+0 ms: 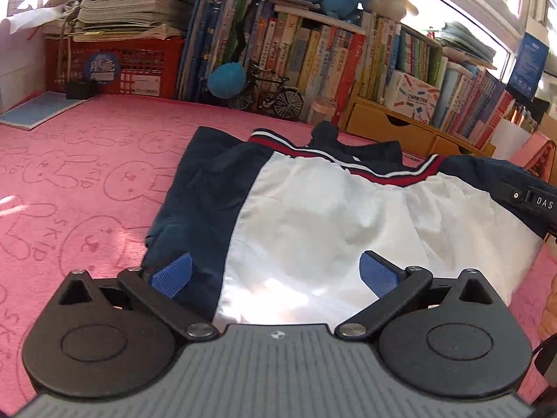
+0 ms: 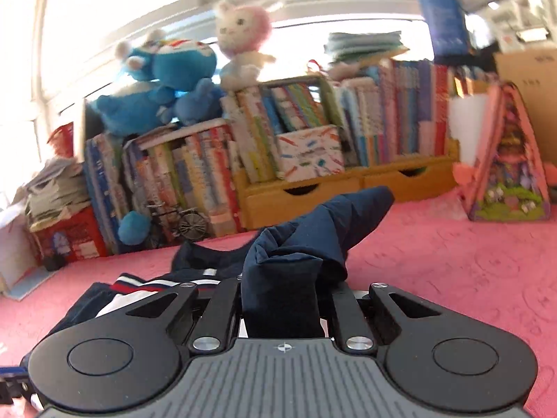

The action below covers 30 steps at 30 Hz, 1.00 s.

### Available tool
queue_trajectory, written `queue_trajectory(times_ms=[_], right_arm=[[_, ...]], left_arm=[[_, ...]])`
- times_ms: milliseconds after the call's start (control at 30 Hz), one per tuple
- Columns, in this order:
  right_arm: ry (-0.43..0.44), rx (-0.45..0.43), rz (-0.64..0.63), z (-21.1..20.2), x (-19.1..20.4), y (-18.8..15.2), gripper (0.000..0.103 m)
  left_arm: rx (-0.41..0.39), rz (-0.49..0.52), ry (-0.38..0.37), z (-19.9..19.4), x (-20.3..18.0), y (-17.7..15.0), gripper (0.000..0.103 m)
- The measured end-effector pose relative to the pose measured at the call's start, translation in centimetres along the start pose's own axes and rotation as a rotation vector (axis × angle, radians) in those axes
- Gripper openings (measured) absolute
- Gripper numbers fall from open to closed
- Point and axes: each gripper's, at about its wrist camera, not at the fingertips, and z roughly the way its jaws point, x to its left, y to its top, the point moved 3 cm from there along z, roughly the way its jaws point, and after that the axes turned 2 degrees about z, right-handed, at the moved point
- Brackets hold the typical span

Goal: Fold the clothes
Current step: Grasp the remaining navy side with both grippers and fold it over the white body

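**Jacket sleeve held up by the right tool**

A navy and white jacket (image 1: 313, 209) is spread on the pink bunny-print cover (image 1: 87, 181), in front of a row of books (image 1: 313, 55). The left tool (image 1: 275, 273) is held wide apart over its white panel. A bunched navy sleeve (image 2: 296, 261) is clamped in the right tool (image 2: 282, 299).

The jacket (image 1: 313, 216) is showing a white body panel, navy sides and a band striped red, white and navy. The left tool (image 1: 275, 273) is wearing blue pads (image 1: 172, 273) on black links. The desk (image 1: 69, 181) is lying under pink cloth printed with outlined rabbits. The crate (image 1: 115, 69) is glowing red. The plush toys (image 2: 156, 80) are showing blue, the rabbit (image 2: 243, 38) white and pink.
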Motion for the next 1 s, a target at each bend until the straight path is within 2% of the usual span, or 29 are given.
queue_trajectory(times_ms=[67, 133, 200, 267, 333, 400, 500, 700, 833, 933, 967, 1000], right_arm=[[0.142, 0.014, -0.089, 0.8, 5.0, -0.3, 0.014], [0.262, 0.070, -0.138, 2.0, 8.7, -1.4, 0.014], [0.298, 0.142, -0.201, 3.2, 11.0, -3.1, 0.015], [0.295, 0.163, -0.248, 2.9, 11.4, -4.3, 0.027], [0.281, 0.166, -0.290, 2.1, 11.4, -5.3, 0.062], [0.254, 0.132, -0.357, 0.5, 10.7, -5.9, 0.078], [0.200, 0.116, -0.450, -1.3, 9.3, -6.8, 0.078], [0.143, 0.149, -0.442, -2.7, 6.5, -8.9, 0.084], [0.130, 0.145, -0.396, -2.9, 5.9, -9.0, 0.086], [0.111, 0.151, -0.380, -2.7, 5.7, -8.9, 0.087], [0.105, 0.153, -0.375, -2.7, 5.6, -8.9, 0.088], [0.099, 0.152, -0.370, -2.6, 5.6, -8.9, 0.089]], left_arm=[[-0.033, -0.104, -0.090, -1.8, 2.2, 0.8, 0.103], [-0.045, -0.188, -0.190, -3.0, 3.6, 1.2, 0.103], [-0.035, -0.208, -0.235, -3.1, 3.8, 1.3, 0.103], [-0.020, -0.213, -0.267, -3.0, 3.6, 1.2, 0.103], [0.001, -0.212, -0.291, -2.6, 3.5, 0.9, 0.103], [0.036, -0.211, -0.308, -1.4, 2.9, 0.3, 0.103], [0.098, -0.229, -0.362, 0.6, 1.8, -0.5, 0.103], [0.165, -0.239, -0.436, 2.9, -1.2, -1.5, 0.103], [0.152, -0.216, -0.364, 4.8, -2.9, -1.2, 0.103], [0.126, -0.248, -0.329, 5.7, -3.8, -1.2, 0.103], [0.116, -0.261, -0.319, 6.0, -4.0, -1.2, 0.101], [0.106, -0.274, -0.308, 6.3, -4.3, -1.2, 0.091]])
